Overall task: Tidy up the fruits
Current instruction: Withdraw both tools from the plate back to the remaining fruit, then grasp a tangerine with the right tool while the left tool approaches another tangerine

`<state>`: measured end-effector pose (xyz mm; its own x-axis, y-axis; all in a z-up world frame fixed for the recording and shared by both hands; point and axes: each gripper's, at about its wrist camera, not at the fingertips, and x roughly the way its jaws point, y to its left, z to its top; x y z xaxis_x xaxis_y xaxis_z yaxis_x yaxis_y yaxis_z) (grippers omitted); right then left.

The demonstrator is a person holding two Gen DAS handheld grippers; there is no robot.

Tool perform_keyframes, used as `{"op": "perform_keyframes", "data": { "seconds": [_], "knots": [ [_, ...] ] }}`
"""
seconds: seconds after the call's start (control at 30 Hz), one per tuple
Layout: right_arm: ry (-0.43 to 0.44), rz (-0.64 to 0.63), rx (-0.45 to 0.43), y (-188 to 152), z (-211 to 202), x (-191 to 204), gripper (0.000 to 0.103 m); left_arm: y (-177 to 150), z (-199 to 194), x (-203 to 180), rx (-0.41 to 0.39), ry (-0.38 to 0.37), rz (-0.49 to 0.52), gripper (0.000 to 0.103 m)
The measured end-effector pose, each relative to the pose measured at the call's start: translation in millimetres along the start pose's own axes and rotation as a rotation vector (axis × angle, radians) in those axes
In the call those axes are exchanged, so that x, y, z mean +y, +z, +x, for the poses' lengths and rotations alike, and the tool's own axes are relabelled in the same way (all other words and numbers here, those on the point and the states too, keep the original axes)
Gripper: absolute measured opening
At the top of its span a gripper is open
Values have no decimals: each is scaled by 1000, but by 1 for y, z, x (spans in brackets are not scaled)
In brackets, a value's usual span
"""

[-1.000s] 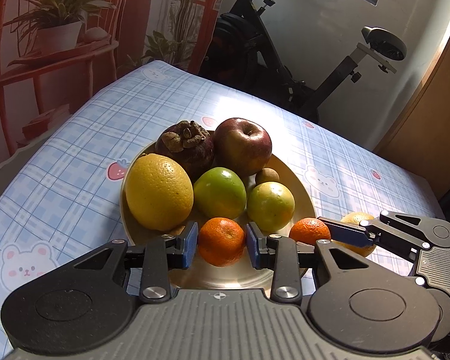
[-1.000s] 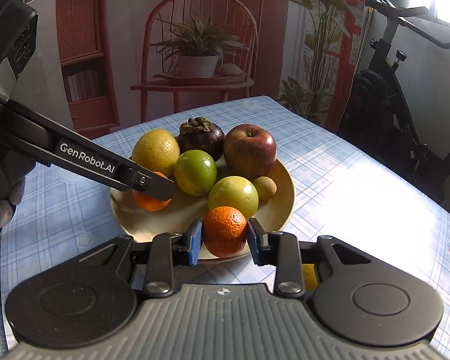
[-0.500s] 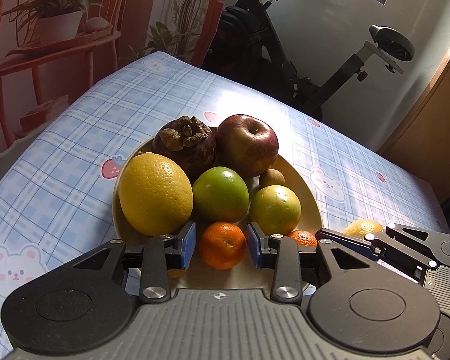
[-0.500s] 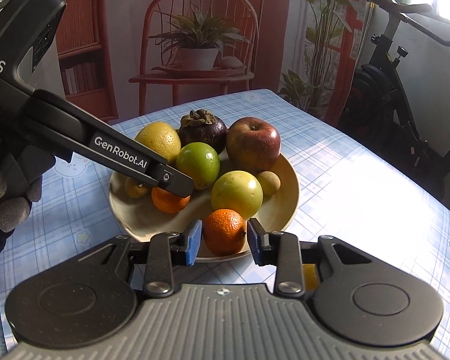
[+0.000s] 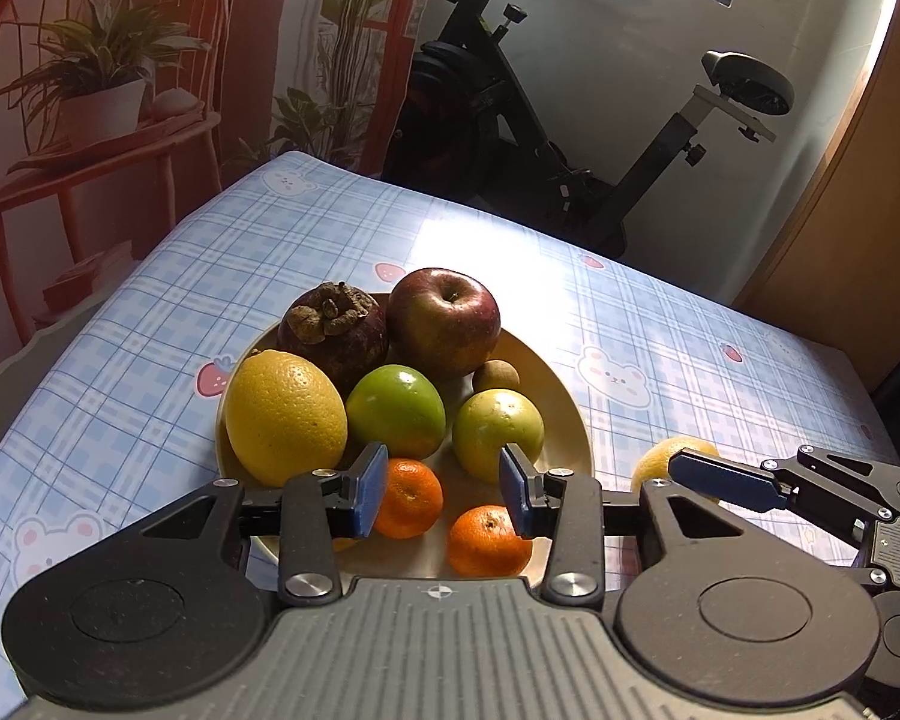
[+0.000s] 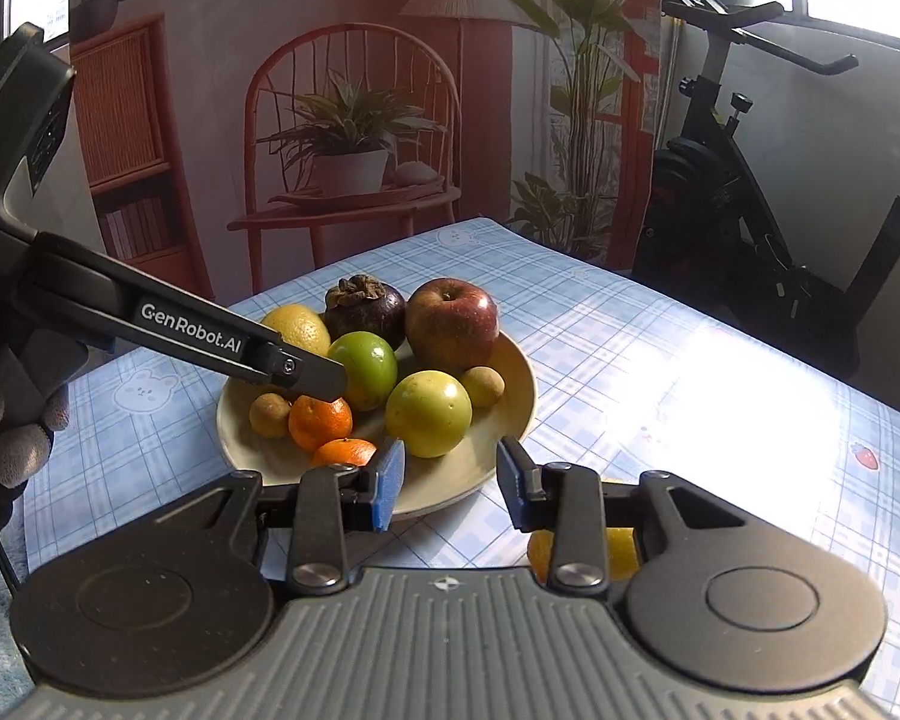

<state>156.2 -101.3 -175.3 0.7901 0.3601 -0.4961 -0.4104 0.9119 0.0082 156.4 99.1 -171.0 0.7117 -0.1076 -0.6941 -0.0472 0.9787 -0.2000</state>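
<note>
Two tools we see standing wide, neither gripping fruit. Our left tool (image 5: pixel 441 489) frames two mandarins (image 5: pixel 408 498) at lower centre on the plate (image 5: pixel 561 396). Our right tool (image 6: pixel 450 483) spans the plate's near rim at lower centre, a lemon (image 6: pixel 621 543) loose on the desk (image 6: pixel 690 372) beneath its right finger.

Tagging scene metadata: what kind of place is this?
Probably a home room, though the red wicker chair and floor lamp look like a printed backdrop. Cues: a black exercise bike, a table with a blue plaid bear-print cloth, and a beige plate of fruit.
</note>
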Motion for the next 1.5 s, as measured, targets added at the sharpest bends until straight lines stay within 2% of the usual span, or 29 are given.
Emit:
{"op": "perform_keyframes", "data": {
  "seconds": [0.27, 0.4, 0.53, 0.83, 1.1, 1.5],
  "knots": [
    [-77, 154, -47, -23, -52, -25, 37, -17, -15, -36, 1, -65, 60, 43],
    [-110, 190, -37, -44, -73, -29, 37, -30, -14, -56, 21, -109, 88, 43],
    [-100, 200, -12, -60, -85, -24, 37, -42, -8, -70, 48, -124, 126, 43],
    [-37, 126, 39, -70, -77, -1, 48, -44, -6, -64, 55, -111, 112, 43],
    [-6, 144, 103, -79, -64, -1, 48, -47, -5, -64, 65, -109, 111, 43],
    [4, 166, 102, -82, -62, -6, 43, -49, -3, -64, 67, -107, 115, 43]
  ]
}}
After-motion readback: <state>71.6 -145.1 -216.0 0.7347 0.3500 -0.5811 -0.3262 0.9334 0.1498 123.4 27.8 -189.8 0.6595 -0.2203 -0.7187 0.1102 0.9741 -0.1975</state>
